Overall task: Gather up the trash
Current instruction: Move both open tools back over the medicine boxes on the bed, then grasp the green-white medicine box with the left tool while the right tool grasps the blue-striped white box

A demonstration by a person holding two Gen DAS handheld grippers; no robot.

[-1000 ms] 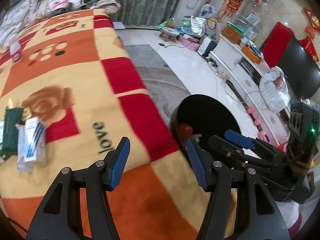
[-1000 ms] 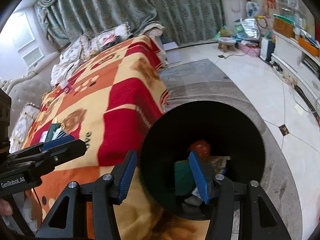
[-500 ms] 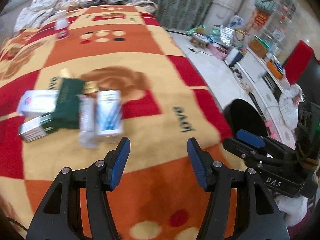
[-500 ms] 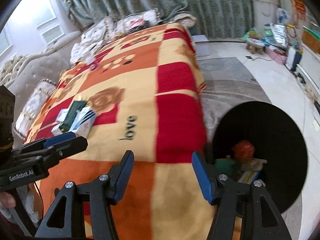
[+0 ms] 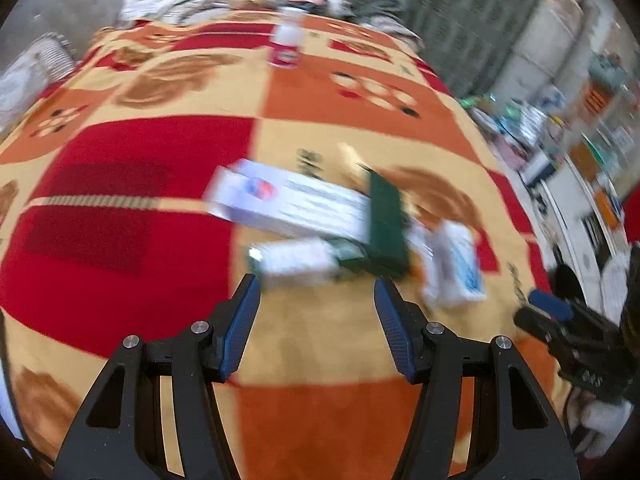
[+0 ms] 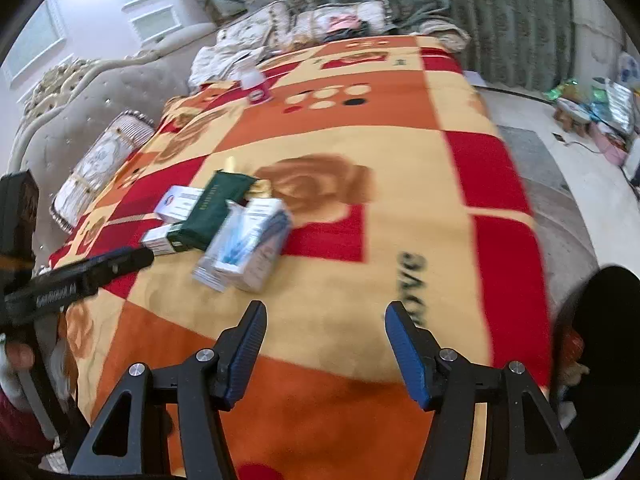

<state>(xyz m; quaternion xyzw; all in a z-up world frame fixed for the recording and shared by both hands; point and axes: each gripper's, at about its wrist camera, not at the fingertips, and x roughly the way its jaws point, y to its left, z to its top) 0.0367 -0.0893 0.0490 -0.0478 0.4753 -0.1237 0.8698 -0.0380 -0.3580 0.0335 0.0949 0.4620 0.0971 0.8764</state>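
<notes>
- Checked blanket [image 6: 360,152] over a sofa, boxes [image 6: 224,224] piled mid-left, black bin [image 6: 604,360] at the near right edge.
- Swung away from the bin since a second ago; now faces the boxes.
- Left gripper [image 5: 316,320] wide, empty, just short of the pile.
- Right gripper [image 6: 324,340] empty, jaws just been opening.
- Probably the next pickup.

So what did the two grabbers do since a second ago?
Both swung away from the black bin toward the boxes on the blanket. The left gripper is empty and open; the right gripper is empty too, its jaws just opening wider. The boxes and the bottle stayed put.
</notes>
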